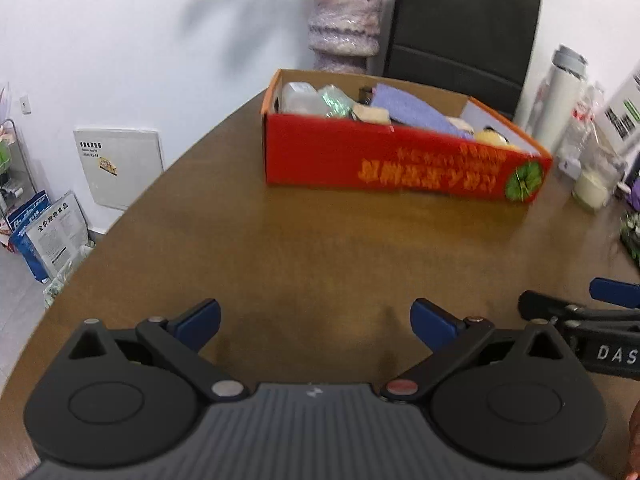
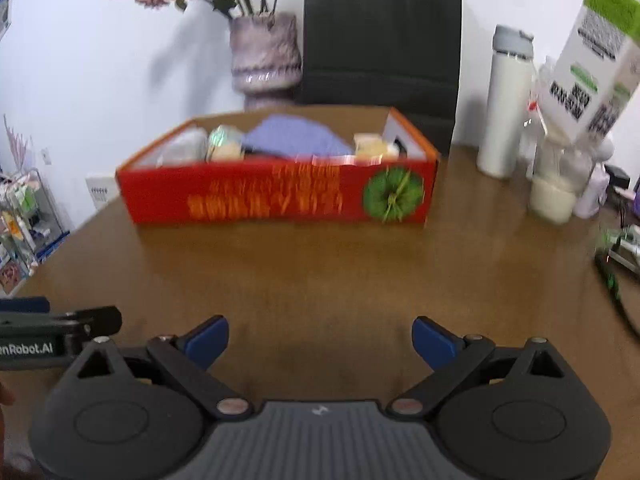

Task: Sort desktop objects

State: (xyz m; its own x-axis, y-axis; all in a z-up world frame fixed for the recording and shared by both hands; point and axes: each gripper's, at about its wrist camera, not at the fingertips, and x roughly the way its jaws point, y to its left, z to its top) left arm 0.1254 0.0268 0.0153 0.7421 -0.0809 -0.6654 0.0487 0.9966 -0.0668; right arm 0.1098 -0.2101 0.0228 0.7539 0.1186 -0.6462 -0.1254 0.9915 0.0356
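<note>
Red box [image 2: 280, 192] of sorted items sits before vase [image 2: 266, 56] and bag [image 2: 380, 32]; both grippers' jaws gape empty.

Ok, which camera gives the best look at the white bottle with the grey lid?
The right wrist view: the white bottle stands whole and upright beside the red box. The left wrist view squeezes that bottle against its right edge, smaller and warped.

A red cardboard box [image 2: 280, 190] with orange rims, yellow lettering and a green round emblem is sitting open on the brown desk [image 2: 320, 280], holding sorted items: a lilac cloth [image 2: 296, 138], a clear plastic container [image 1: 298, 98], a shiny green packet [image 1: 336, 100] and small tan blocks [image 1: 372, 114]
</note>
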